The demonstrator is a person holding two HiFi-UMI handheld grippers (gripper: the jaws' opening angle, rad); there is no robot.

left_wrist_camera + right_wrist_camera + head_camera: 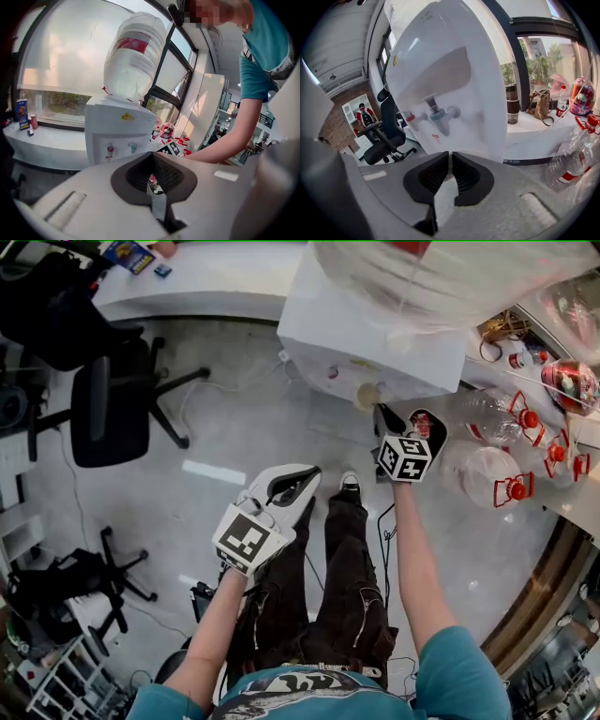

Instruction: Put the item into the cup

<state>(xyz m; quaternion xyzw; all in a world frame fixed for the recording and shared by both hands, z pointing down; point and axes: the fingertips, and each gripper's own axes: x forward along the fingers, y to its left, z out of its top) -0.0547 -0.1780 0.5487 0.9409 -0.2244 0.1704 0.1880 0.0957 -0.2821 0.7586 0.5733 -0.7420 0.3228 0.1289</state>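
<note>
Office floor (253, 418), water dispenser (375, 343); cup (367, 395) in R hand-held gripper (380, 412).

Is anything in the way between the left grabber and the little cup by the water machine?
Nothing visible is. The cup shows just past the tips of the right gripper, in front of the water dispenser. Between it and the left gripper there is only open air above the floor.

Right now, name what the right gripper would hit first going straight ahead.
The water dispenser, about at its blue tap; nothing shows between it and the right gripper, though depth is unclear.
</note>
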